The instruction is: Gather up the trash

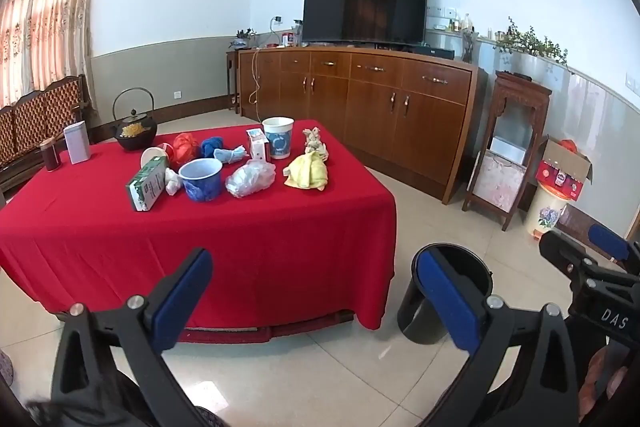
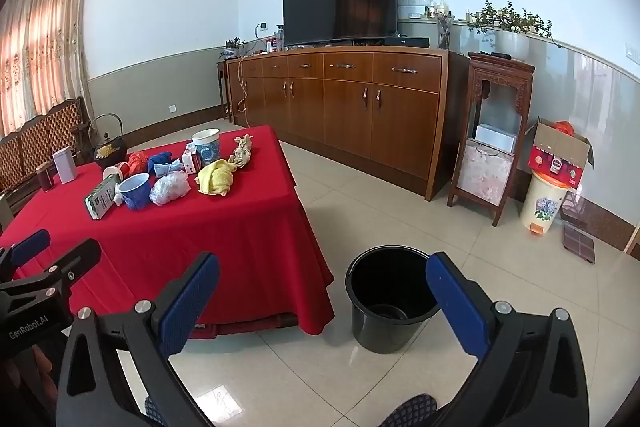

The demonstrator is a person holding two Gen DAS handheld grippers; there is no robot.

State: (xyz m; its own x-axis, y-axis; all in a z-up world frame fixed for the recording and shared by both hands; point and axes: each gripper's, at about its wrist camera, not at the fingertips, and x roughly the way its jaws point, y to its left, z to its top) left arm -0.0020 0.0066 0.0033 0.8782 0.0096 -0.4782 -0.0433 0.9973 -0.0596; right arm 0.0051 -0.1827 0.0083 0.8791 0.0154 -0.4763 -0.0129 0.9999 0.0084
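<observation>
A low table under a red cloth holds litter: a green carton, a blue cup, a crumpled clear plastic bag, a yellow cloth, a white and blue cup and a red bag. A black bucket stands empty on the floor to the table's right. My left gripper is open in front of the table's near side, holding nothing. My right gripper is open too, between the table corner and the bucket, well short of the litter.
A black teapot, a white tin and a dark jar stand at the table's far left. A long wooden sideboard with a TV lines the back wall. A carved stand and a flowered bin are at the right.
</observation>
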